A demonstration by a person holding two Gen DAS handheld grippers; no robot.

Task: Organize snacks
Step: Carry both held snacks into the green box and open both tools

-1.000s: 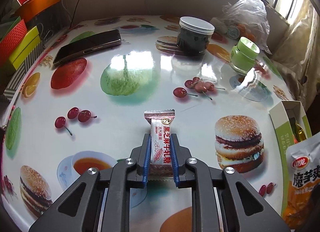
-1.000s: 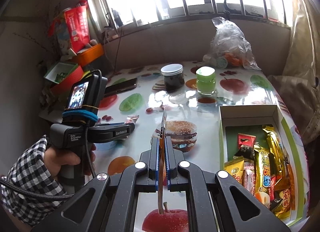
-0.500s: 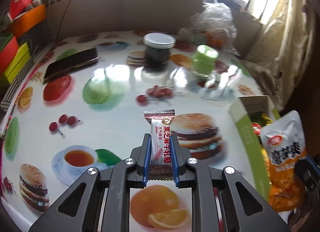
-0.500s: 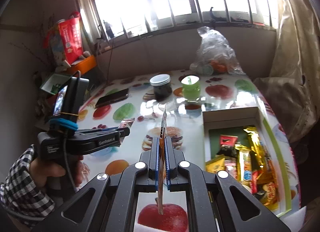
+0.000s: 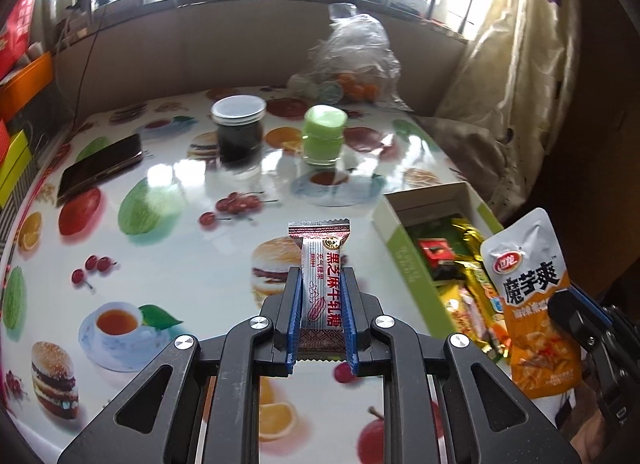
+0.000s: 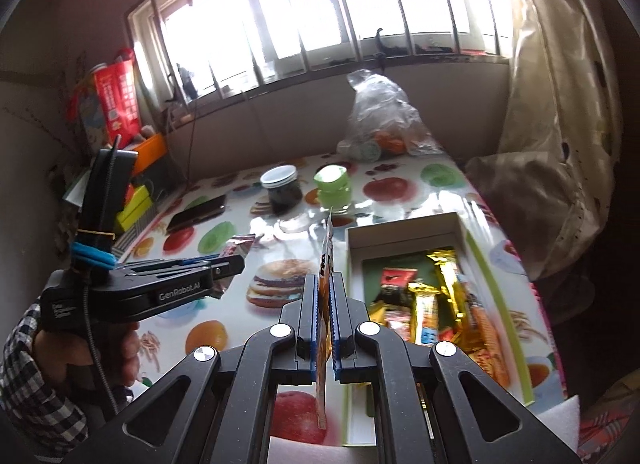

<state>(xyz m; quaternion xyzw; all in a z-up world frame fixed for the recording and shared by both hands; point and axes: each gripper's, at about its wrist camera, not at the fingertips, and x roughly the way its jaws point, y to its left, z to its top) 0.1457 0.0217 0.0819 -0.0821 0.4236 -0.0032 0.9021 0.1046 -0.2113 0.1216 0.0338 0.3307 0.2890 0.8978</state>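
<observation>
From the left wrist I see my left gripper (image 5: 320,296) clamped on a candy bar (image 5: 321,284), upright between the blue pads above the table (image 5: 168,248); its wrapper is white with red characters and a crimped silver top. From the right wrist, my right gripper (image 6: 325,304) pinches an orange pouch (image 6: 325,288) edge-on, just left of the snack box (image 6: 496,276).

A glossy table (image 5: 168,232) printed with fruit and burgers carries a phone (image 5: 100,168), dark jar (image 5: 239,129), green jar (image 5: 323,135), plastic bag (image 5: 356,60) and open snack box (image 5: 404,260).
</observation>
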